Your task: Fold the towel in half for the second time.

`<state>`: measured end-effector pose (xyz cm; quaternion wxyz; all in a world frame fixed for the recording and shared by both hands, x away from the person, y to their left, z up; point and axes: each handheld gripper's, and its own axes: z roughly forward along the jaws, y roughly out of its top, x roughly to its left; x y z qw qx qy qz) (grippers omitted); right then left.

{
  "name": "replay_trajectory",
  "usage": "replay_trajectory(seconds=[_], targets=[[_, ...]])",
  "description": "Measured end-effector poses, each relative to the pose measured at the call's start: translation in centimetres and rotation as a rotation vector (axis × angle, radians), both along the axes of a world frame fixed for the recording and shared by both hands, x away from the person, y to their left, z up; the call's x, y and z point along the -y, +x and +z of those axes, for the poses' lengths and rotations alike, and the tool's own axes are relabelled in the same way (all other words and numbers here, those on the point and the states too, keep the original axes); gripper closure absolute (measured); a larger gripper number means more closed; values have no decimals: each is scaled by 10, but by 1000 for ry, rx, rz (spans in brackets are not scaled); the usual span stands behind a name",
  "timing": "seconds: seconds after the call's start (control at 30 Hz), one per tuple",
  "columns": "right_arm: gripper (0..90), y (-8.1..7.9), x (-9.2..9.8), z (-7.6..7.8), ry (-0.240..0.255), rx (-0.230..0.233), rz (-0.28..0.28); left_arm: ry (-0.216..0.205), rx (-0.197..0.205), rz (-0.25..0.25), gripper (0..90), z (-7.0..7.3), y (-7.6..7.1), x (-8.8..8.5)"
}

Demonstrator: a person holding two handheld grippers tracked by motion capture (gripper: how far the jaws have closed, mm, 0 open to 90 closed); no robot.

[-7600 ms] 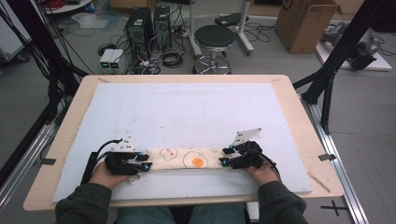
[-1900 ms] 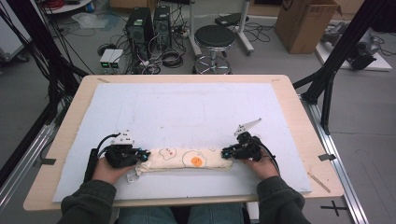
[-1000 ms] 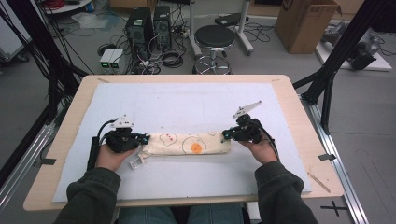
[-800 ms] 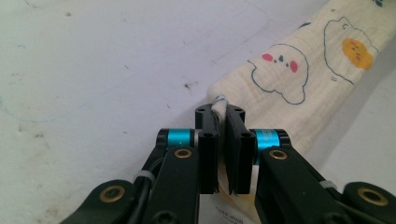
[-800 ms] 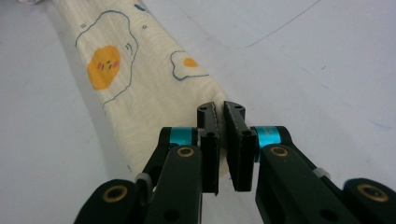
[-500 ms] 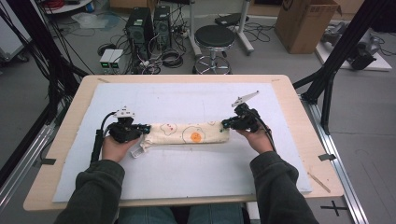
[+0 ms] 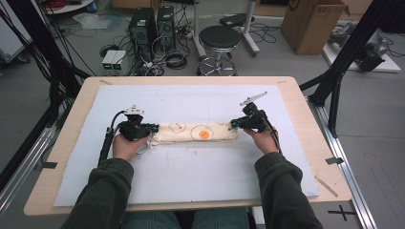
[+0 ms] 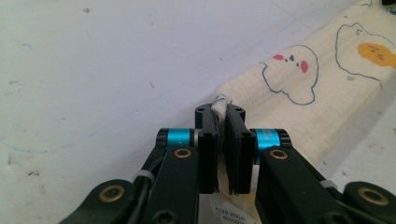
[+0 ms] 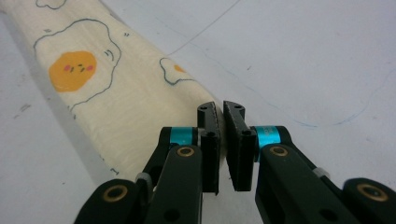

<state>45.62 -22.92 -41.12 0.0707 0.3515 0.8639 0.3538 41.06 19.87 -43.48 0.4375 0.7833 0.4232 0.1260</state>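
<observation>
The cloth [image 7: 195,133] lies folded into a long narrow band across the middle of the white mat [image 7: 191,186], running left to right between the two grippers. It is cream-coloured, printed with fried-egg cartoons — an orange yolk with a small face shows near its right half in the high view, and a white blob with pink cheeks nearer its left end.

The left gripper [image 7: 154,128] has its jaws clamped on the cloth's left end: in the left gripper view [image 8: 226,122] a corner of fabric [image 8: 303,88] sticks up between the two black pads, pinched tight, and a paper label hangs just below them. The right gripper [image 7: 232,127] meets the cloth's right end; in the right gripper view [image 9: 220,122] the jaws stand nearly together with the cloth's [image 9: 112,93] corner edge running in at the left pad, so they are closed on that end (the fabric between the pads is barely visible there).

A hand holds each gripper from behind, dark green sleeves [image 7: 102,195] coming in from the bottom edge of the high view, and a black cable [image 7: 106,143] trails down beside the left wrist.

The mat covers most of a pale wooden table [image 7: 313,119]. Beyond the table stand a round black stool [image 7: 219,38], two computer towers [image 7: 152,24] amid tangled cables, and a cardboard box [image 7: 310,21].
</observation>
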Motion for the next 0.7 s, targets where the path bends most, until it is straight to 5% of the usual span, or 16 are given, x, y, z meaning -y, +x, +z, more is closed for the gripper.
replay_trajectory(seconds=[0.17,0.37,0.7], targets=[[844,4,-1,-6,-2,-16,-2,16,-6,10,807,-3,3,1],[698,3,3,-4,35,-1,-9,23,-6,47,639,2,3,-10],[626,-7,10,12,96,45,-12,-10,56,14,634,24,-6,-13]])
